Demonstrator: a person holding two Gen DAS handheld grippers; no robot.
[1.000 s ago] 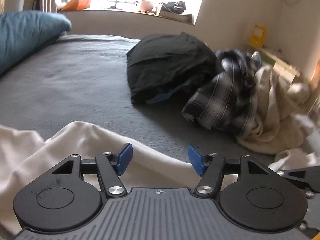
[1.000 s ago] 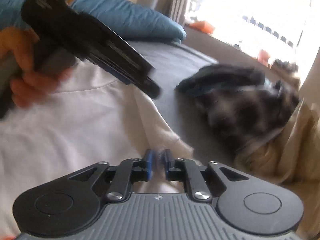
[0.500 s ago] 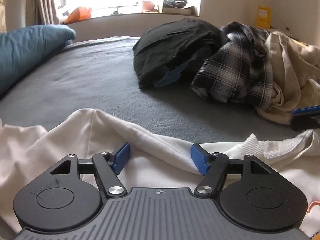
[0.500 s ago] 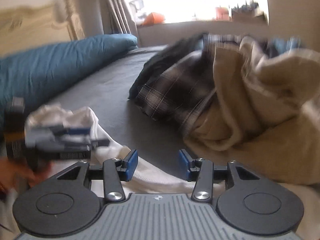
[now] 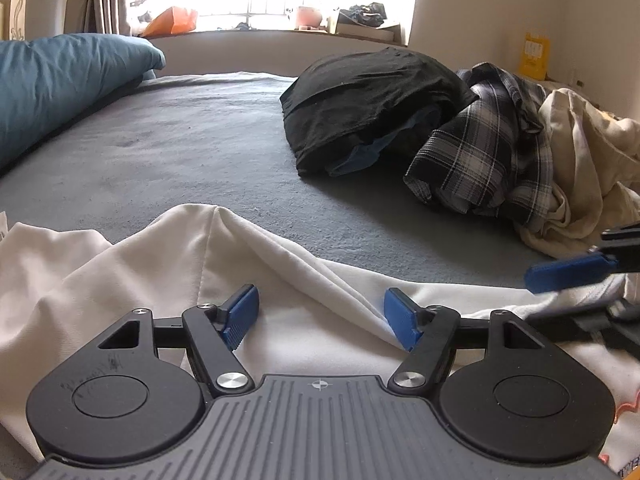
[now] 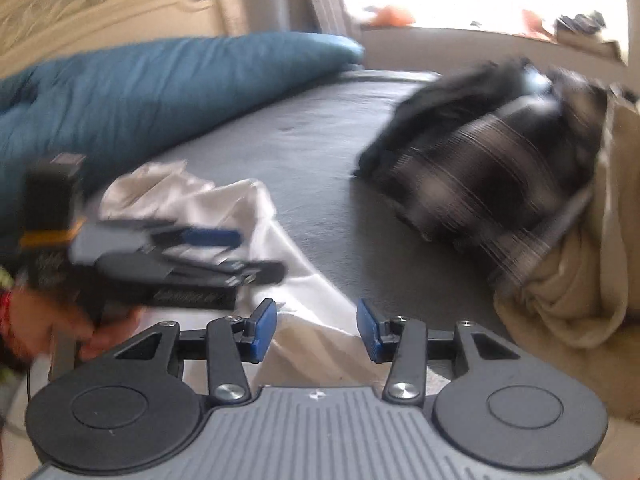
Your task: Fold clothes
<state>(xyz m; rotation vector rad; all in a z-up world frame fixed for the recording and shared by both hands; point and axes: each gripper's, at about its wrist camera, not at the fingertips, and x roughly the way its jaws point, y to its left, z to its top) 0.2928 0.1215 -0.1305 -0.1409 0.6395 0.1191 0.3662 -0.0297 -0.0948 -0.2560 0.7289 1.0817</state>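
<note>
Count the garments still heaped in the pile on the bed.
3 visible: black garment at back left, plaid shirt in the middle, beige garment at right. Blue fabric under the black suggests more hidden.

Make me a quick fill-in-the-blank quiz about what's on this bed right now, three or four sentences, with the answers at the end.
1. The white cotton garment lies on a ____ bed cover.
2. The checked shirt lies between the black folded garment and a crumpled ____ cloth.
3. The pillow at the left edge of the bed is ____.
4. The blue pads of the left tool stand ____, a ridge of the white garment between them.

Answers: grey; beige; blue; apart
</note>
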